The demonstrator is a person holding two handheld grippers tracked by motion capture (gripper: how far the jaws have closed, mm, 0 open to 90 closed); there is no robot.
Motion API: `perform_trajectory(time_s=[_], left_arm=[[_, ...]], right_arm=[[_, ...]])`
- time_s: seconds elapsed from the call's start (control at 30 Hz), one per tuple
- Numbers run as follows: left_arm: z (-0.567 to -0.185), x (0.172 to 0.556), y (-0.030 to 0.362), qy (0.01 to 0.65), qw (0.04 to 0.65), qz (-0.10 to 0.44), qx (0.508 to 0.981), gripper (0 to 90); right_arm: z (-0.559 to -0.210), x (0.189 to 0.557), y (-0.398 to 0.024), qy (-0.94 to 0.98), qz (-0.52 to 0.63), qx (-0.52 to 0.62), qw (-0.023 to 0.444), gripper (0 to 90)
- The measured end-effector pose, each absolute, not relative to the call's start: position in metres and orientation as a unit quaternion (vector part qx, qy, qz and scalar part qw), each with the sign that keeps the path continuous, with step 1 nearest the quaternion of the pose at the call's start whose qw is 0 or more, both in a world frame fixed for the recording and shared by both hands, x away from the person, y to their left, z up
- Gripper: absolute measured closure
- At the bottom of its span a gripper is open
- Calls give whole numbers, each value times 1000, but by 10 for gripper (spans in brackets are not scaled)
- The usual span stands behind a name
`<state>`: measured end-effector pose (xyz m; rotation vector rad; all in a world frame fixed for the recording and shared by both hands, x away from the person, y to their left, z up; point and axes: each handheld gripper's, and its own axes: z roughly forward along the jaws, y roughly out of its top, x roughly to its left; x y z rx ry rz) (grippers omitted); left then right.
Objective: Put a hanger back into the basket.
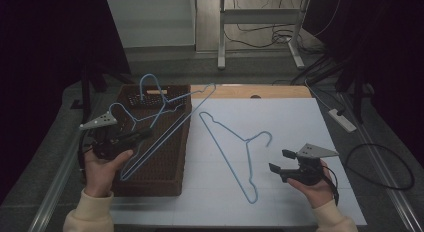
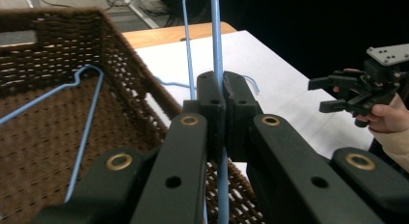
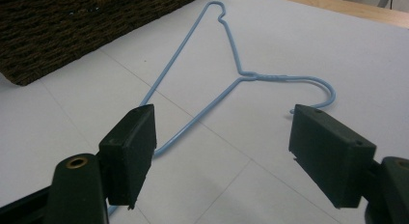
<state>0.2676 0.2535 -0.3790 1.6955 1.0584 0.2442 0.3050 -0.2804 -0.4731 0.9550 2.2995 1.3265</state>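
My left gripper (image 1: pixel 147 133) is shut on the wire of a blue hanger (image 1: pixel 170 129), which it holds tilted above a brown wicker basket (image 1: pixel 150 189). In the left gripper view the jaws of the left gripper (image 2: pixel 222 89) close on that hanger's wire (image 2: pixel 215 35). A second blue hanger (image 2: pixel 87 122) lies inside the basket (image 2: pixel 120 45), its hook (image 1: pixel 150 81) poking up at the back. A third blue hanger (image 1: pixel 246 142) lies flat on the white sheet (image 1: pixel 290 122). My right gripper (image 1: pixel 278 160) is open just right of it, with nothing between its jaws. The right gripper (image 3: pixel 222 151) faces that hanger (image 3: pixel 231 45).
The basket takes up the table's left side, and its corner (image 3: pixel 72 21) lies beyond the flat hanger. A wooden table edge (image 1: pixel 260 91) runs behind the sheet. On the floor at the right are a power strip (image 1: pixel 342 119) and a looped cable (image 1: pixel 380 167).
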Motion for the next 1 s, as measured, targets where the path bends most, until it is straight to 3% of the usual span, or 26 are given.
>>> perform_trajectory(time_s=[1.0], left_arm=[[-390,274,314,485,521,145,687,875]], right_arm=[[-474,305,-281,804,462,338,162,259]])
